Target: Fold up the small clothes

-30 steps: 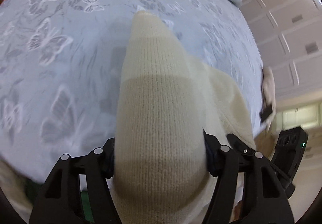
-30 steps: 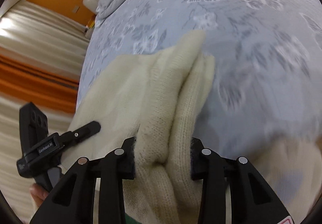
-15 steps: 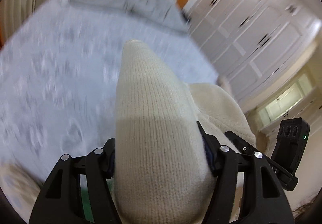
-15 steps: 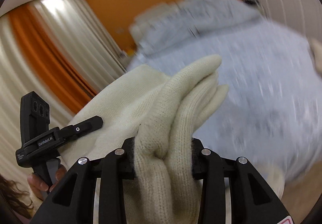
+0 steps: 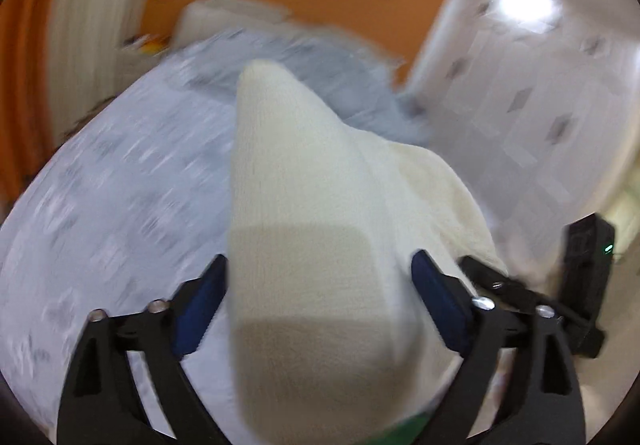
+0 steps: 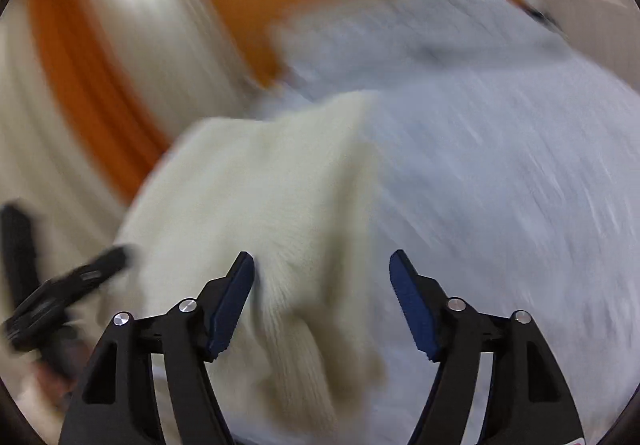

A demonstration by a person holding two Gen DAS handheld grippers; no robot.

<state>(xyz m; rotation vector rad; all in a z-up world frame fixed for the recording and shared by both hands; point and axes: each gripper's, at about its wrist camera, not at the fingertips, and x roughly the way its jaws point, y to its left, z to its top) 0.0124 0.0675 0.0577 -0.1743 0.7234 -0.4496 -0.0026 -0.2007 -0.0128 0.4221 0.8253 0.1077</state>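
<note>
Knitwear (image 5: pixel 304 245) lies between both grippers' jaws, which have just been opening wide, apparently releasing it onto the bed (image 6: pixel 500 165); left gripper (image 5: pixel 320 281), right gripper (image 6: pixel 322 281).

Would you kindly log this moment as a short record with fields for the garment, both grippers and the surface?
garment: cream knit garment, lying between both grippers' jaws
left gripper: jaws just opened, pads clear of the knit
right gripper: jaws just opened, knit loose between them
surface: pale blue bedspread, blurred
</note>
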